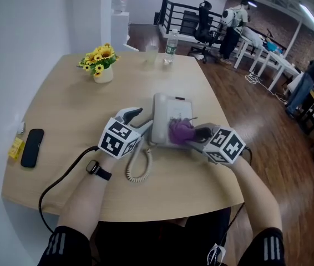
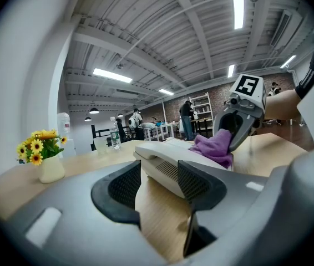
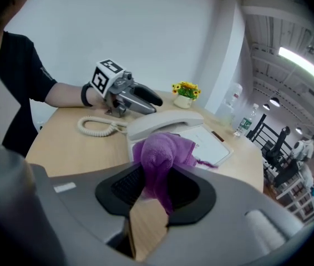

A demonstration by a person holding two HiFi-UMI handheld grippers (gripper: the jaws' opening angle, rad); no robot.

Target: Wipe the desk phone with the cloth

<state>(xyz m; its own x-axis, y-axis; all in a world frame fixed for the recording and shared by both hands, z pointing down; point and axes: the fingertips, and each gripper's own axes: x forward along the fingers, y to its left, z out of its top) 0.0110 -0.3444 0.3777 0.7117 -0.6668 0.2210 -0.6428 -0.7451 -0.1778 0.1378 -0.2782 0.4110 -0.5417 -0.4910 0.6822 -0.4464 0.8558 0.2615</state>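
While the purple cloth (image 1: 180, 131) is gripped between the closed fingers of the right gripper (image 1: 197, 136), it is laid on the near part of the white desk phone (image 1: 168, 111), which is set near the middle of the wooden bench (image 1: 62, 110). The phone's long axis is seen running away from the person, across the line of the right fingers, which are pointed in from its right side. The left gripper (image 1: 140, 121) is held just beside the handset (image 1: 160, 118) on the phone's left, its fingers spread open with nothing gripped. A coiled cord (image 1: 137, 169) is looped on the bench nearby. The right hand is judged nearer for a wiping stroke
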